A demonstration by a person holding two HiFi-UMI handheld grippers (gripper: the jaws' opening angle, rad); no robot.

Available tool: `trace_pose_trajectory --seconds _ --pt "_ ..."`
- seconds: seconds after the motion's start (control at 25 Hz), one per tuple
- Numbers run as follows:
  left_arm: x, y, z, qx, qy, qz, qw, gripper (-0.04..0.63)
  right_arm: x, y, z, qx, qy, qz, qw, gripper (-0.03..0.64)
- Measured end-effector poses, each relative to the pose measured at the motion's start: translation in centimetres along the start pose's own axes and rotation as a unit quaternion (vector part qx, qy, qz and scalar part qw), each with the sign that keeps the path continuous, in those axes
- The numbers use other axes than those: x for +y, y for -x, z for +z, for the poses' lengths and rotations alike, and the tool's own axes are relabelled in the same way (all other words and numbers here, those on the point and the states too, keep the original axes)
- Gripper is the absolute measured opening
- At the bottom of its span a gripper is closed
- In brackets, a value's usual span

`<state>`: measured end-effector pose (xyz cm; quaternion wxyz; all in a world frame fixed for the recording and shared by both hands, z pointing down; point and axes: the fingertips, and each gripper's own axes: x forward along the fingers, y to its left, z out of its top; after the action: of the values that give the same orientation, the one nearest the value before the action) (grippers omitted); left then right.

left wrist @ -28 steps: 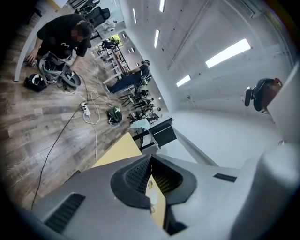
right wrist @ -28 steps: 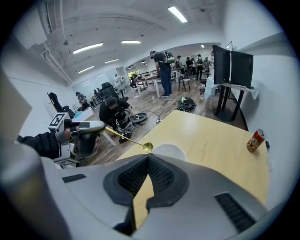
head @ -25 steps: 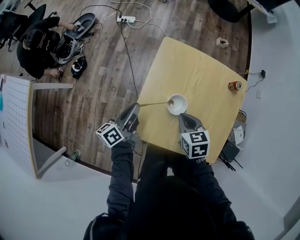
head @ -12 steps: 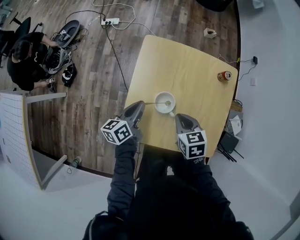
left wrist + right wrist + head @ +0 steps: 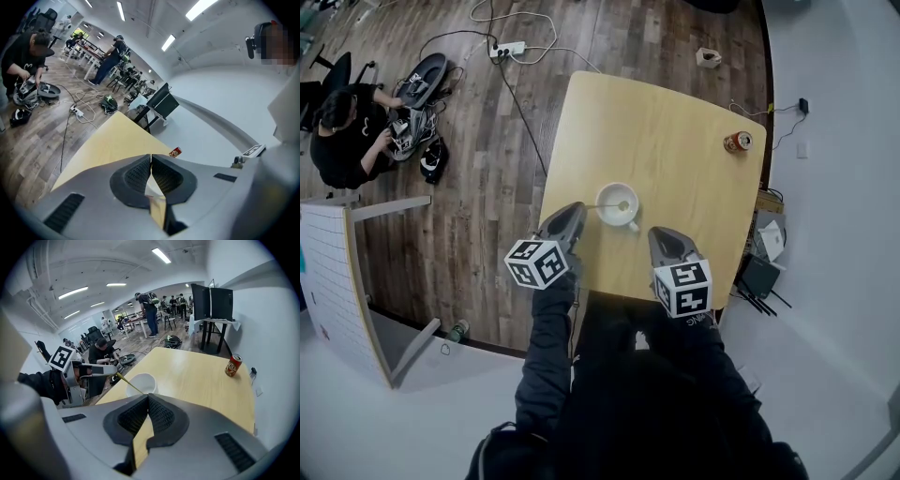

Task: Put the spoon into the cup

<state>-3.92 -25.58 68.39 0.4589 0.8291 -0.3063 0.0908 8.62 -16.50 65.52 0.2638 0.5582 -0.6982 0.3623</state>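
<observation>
A white cup (image 5: 619, 205) stands on the yellow table (image 5: 675, 131) near its front edge. My left gripper (image 5: 579, 209) is shut on the handle end of a thin golden spoon (image 5: 605, 205), just left of the cup. The spoon reaches level to the right, its bowl over the cup's mouth. In the right gripper view the left gripper (image 5: 110, 372) holds the spoon (image 5: 127, 383) slanting across the cup (image 5: 140, 380). The spoon's tip is hidden there. My right gripper (image 5: 654, 232) sits shut and empty just right of the cup. In its own view the left gripper (image 5: 151, 159) shows closed jaws.
A red can (image 5: 736, 142) stands at the table's far right edge. Left of the table is wooden floor with a power strip (image 5: 508, 47) and cables. A person (image 5: 347, 131) crouches over gear at the far left. A white partition (image 5: 337, 272) stands at the lower left.
My left gripper has moved right toward the cup, carrying the spoon's bowl from the cup's left rim to over its middle. The right gripper stays close beside the cup.
</observation>
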Motion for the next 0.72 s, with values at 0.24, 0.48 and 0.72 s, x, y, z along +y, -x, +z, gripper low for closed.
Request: trace_pose_trajectory --seconds 0.24,0.48,0.72 --pt "0.3 0.3 -0.5 -0.010 0.012 0.013 0.9998 0.038 0.0 0.6 -0.3 -0.005 0.004 0.009 1.000 0.020" --pt "0.1 2.4 0.3 -0.037 0.012 0.046 0.9982 0.164 0.5 2.1 0.0 -0.021 0.013 0.025 0.999 0.020" --pt "-3.0 6.2 2.2 -0.083 -0.030 0.082 0.9927 0.164 1.3 4.9 1.3 -0.051 0.028 0.041 0.997 0.020"
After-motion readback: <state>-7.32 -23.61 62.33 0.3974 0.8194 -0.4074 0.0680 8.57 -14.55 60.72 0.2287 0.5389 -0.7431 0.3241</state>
